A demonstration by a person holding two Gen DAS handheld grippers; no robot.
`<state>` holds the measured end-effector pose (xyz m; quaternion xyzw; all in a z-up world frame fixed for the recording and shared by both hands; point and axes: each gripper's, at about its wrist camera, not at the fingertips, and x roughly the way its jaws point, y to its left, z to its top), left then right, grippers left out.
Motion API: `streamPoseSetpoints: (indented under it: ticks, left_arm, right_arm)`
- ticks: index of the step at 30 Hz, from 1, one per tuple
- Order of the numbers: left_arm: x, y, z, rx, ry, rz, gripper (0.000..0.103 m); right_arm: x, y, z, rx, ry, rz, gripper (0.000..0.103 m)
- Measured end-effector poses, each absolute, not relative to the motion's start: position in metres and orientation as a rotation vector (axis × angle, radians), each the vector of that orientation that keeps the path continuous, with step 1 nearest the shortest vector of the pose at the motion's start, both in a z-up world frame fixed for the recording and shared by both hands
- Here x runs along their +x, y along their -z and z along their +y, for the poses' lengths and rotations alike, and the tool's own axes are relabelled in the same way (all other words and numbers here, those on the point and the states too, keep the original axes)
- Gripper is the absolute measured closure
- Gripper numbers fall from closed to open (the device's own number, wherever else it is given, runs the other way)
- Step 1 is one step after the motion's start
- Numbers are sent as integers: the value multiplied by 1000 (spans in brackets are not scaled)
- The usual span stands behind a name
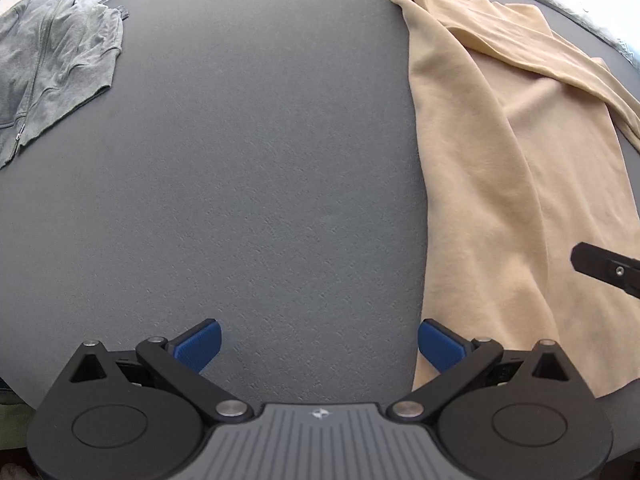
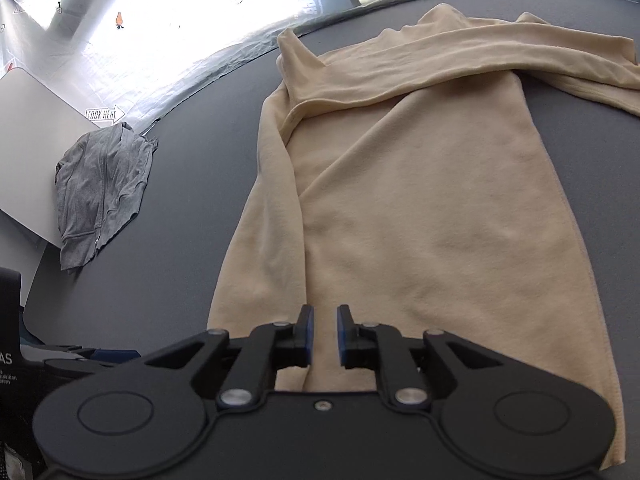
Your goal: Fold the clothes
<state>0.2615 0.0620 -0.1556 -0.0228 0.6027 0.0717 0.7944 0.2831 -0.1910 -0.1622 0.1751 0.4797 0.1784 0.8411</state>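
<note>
A long cream garment (image 2: 432,200) lies partly folded lengthwise on the dark grey table (image 2: 180,240), one sleeve laid across its top. In the left wrist view it (image 1: 520,184) lies along the right side. My left gripper (image 1: 319,344) is open and empty above bare table, its right pad (image 1: 440,346) at the garment's left edge. My right gripper (image 2: 324,336) hovers over the garment's near end with a narrow gap between its pads and nothing visibly held. Part of it shows in the left wrist view (image 1: 604,266).
A folded grey zip-up top (image 1: 52,64) lies at the table's far left; it also shows in the right wrist view (image 2: 100,188). A white board (image 2: 28,152) and printed floor covering (image 2: 160,40) lie beyond the table edge. A dark box (image 2: 10,360) stands at the near left.
</note>
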Motion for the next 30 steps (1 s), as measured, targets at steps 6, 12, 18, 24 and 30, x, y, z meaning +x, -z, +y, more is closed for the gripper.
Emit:
streamPoseSetpoints:
  ticks: [6, 12, 18, 24, 30]
  left_arm:
    - [312, 140, 69, -63, -186, 1235, 0]
    - [391, 131, 65, -31, -155, 1188, 0]
    - [492, 128, 59, 33, -118, 1142, 0]
    - [566, 169, 36, 77, -72, 1184, 0]
    - [587, 194, 30, 48, -27, 1194, 0]
  right_arm:
    - [319, 149, -238, 383, -230, 923, 80]
    - [367, 144, -297, 410, -20, 829, 67]
    - [417, 141, -356, 402, 187, 740, 55]
    - [465, 162, -391, 286, 277, 763, 46]
    - [481, 181, -404, 299, 286, 808, 52]
